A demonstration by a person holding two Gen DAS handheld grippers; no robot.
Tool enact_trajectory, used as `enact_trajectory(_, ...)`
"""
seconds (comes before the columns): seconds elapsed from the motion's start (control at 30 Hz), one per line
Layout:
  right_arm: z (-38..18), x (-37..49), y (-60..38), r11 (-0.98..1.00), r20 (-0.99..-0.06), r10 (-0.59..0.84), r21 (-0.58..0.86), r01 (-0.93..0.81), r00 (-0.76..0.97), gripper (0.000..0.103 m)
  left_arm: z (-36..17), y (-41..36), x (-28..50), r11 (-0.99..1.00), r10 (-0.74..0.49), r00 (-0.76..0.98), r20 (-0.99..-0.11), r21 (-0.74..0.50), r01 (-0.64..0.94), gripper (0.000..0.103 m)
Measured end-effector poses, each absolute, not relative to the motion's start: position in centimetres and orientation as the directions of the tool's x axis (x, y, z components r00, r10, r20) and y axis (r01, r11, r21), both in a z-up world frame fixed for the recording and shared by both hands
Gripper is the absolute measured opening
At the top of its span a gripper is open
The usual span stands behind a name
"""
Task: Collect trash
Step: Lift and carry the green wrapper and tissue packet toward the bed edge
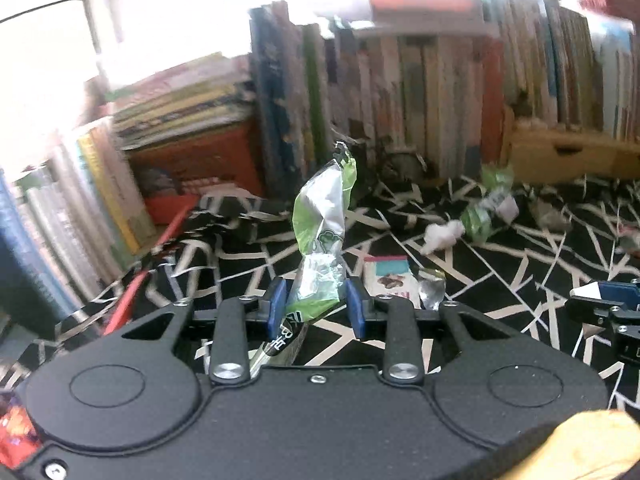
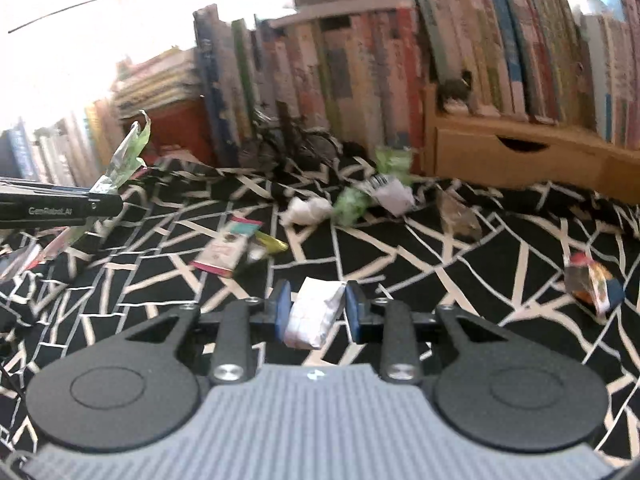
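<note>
Jaws of left gripper (image 1: 316,304) pinch a green-and-silver wrapper (image 1: 320,232); right gripper (image 2: 316,312) pinches a white paper wad (image 2: 314,314). Risk: the limp wrapper slips free in transit.

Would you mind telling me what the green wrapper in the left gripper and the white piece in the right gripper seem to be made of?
The green wrapper looks like thin plastic film with a shiny, silvery inside: it glints, creases sharply and stands twisted above the left gripper. The white piece looks like matte folded or crumpled paper, though blur leaves that open; it sits pinched in the right gripper.
</note>
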State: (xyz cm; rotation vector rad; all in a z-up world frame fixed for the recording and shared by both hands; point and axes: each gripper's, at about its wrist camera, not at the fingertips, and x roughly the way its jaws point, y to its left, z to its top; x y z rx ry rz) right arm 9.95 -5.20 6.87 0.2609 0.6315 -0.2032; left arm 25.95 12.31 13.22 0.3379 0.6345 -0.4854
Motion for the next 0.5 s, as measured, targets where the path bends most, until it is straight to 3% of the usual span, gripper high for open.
enact_trajectory(0.5,13.1,7.3,-0.9,0.976,-0.481,-0.096,0.128,0.178,0.872,0.034,18.2,19.3,18.8,0.879,-0.303,0.793,-0.529,0.167,0.447,0.031)
